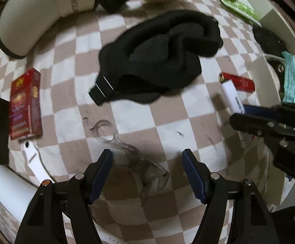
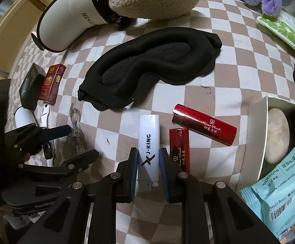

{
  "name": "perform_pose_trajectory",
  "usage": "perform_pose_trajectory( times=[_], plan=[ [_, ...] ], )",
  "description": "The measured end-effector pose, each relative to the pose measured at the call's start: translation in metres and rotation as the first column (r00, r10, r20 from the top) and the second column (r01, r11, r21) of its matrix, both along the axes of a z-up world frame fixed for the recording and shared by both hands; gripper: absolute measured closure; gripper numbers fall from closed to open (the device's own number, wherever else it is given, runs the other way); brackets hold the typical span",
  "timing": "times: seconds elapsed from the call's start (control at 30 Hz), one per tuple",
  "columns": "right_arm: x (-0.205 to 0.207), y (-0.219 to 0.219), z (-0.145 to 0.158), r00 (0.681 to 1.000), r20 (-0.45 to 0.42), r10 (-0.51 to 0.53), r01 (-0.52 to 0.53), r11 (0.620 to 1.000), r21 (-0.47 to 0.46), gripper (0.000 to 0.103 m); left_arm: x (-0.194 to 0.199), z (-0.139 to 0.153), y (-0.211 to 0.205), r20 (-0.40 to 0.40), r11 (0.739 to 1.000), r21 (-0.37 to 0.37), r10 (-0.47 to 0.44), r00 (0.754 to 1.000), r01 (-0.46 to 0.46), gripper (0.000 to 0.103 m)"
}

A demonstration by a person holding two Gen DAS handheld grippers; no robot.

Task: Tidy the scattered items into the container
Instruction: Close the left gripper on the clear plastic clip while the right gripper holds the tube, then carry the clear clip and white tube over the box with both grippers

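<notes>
While the right gripper [image 2: 148, 158] has its jaws pressed against both long sides of the white lighter [image 2: 149, 142], the grasp looks made but the lift does not: the lighter seems to lie flat on the checked cloth [image 2: 204, 93], its metal end toward the camera. Just beside it on the right lie the two red lipstick pieces [image 2: 205, 124], one nearly touching the outer jaw, so raising the lighter calls for a straight pull upward to avoid dragging them. Farther right stands the white container [image 2: 257, 142], holding a pale puff, with a light-blue wipes packet [image 2: 279, 185] resting over its near edge. My reading is that the step in hand is picking up the lighter, and the next move is carrying it right and releasing it over the free part of that box. On the other side, the left gripper [image 1: 147, 162] holds its jaws wide apart and grips nothing, poised just above a clear plastic piece [image 1: 131, 154]. Beyond both, the black sleep mask [image 2: 147, 67] sprawls mid-cloth, with the red cigarette pack [image 1: 25, 105] off to the left, all yet to be gathered.
</notes>
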State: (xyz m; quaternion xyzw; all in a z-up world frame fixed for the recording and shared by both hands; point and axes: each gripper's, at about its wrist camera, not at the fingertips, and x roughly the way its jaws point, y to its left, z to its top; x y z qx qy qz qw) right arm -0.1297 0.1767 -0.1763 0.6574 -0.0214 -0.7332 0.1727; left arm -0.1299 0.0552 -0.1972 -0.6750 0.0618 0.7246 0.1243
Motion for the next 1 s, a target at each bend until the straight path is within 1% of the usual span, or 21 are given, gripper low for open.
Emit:
perform_pose_trajectory(
  times=[0.07, 0.13, 0.17, 0.2, 0.23, 0.4, 0.57, 0.83, 1.0],
  plan=[
    [0.0, 0.0, 0.0, 1.0, 0.001, 0.001, -0.001, 1.0, -0.002, 0.081, 0.002, -0.006, 0.003, 0.022, 1.0, -0.018, -0.02, 1.0, 0.02, 0.033],
    [0.001, 0.001, 0.001, 1.0, 0.001, 0.002, -0.002, 1.0, -0.003, 0.081, 0.006, -0.008, 0.007, 0.017, 0.998, -0.047, -0.052, 0.998, 0.053, 0.033],
    [0.001, 0.001, 0.001, 1.0, 0.0, 0.002, -0.002, 1.0, -0.004, 0.081, 0.006, -0.008, 0.007, 0.018, 0.997, -0.049, -0.053, 0.998, 0.054, 0.033],
    [0.001, 0.0, 0.002, 1.0, 0.0, 0.001, -0.001, 1.0, -0.006, 0.081, 0.007, -0.008, 0.007, 0.02, 0.997, -0.051, -0.054, 0.998, 0.055, 0.037],
    [0.001, 0.0, 0.002, 1.0, -0.001, 0.0, 0.0, 1.0, -0.007, 0.081, 0.007, -0.008, 0.006, 0.025, 0.997, -0.049, -0.05, 0.998, 0.051, 0.045],
    [0.003, -0.003, 0.005, 1.0, -0.007, 0.003, -0.003, 1.0, -0.013, 0.081, 0.008, -0.005, -0.001, 0.033, 0.999, -0.035, -0.037, 0.999, 0.038, 0.049],
    [0.006, -0.003, 0.01, 1.0, -0.017, 0.001, -0.001, 1.0, -0.02, 0.081, 0.009, 0.003, -0.006, 0.016, 0.999, -0.026, -0.02, 1.0, 0.02, 0.05],
    [0.013, 0.0, 0.029, 0.998, -0.06, -0.002, -0.002, 0.998, -0.06, 0.081, 0.012, 0.021, -0.018, -0.02, 1.0, 0.015, 0.02, 1.0, -0.02, 0.05],
    [0.018, 0.005, 0.041, 0.997, -0.078, -0.016, 0.009, 0.996, -0.094, 0.081, 0.014, 0.046, -0.027, -0.063, 0.995, 0.085, 0.052, 0.997, -0.047, 0.05]
  ],
)
